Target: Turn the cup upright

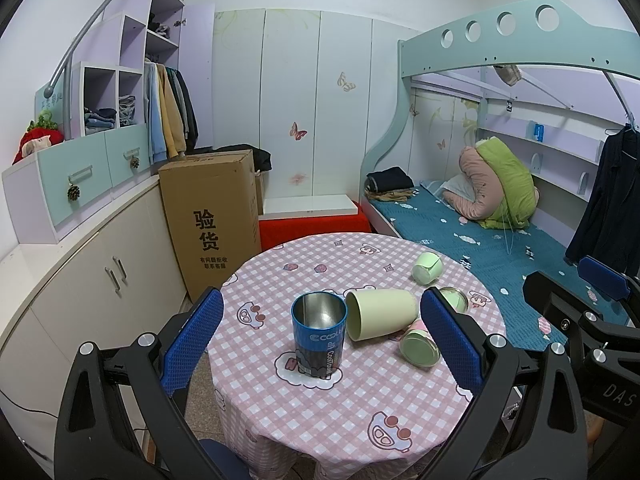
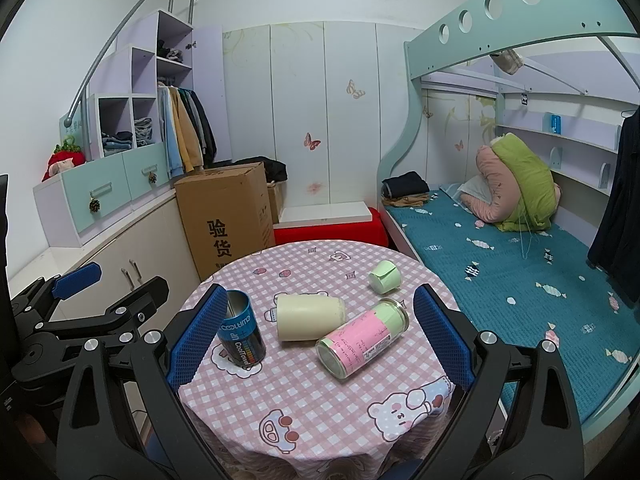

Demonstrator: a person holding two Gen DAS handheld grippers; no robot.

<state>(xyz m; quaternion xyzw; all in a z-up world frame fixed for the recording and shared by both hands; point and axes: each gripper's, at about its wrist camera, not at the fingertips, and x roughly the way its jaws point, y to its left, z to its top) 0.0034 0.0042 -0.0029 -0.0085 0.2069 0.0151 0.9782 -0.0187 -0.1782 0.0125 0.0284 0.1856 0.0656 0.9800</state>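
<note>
A blue steel cup (image 1: 319, 334) (image 2: 241, 333) stands upright on the round checked table (image 1: 304, 412) (image 2: 320, 408). A cream cup (image 1: 380, 313) (image 2: 309, 317) lies on its side beside it. A pink-and-green glass jar (image 1: 420, 343) (image 2: 364, 336) lies on its side to the right. A small green cup (image 1: 427, 267) (image 2: 384, 277) lies tipped farther back. My left gripper (image 1: 324, 354) is open and empty, with the blue cup between its fingers' line of sight. My right gripper (image 2: 316, 344) is open and empty, facing the cream cup and jar.
A tall cardboard box (image 1: 212, 220) (image 2: 230, 216) stands left of the table by low cabinets (image 1: 100, 280). A bunk bed with a teal mattress (image 1: 500, 248) (image 2: 520, 272) runs along the right. A red stool (image 1: 312, 228) sits behind the table.
</note>
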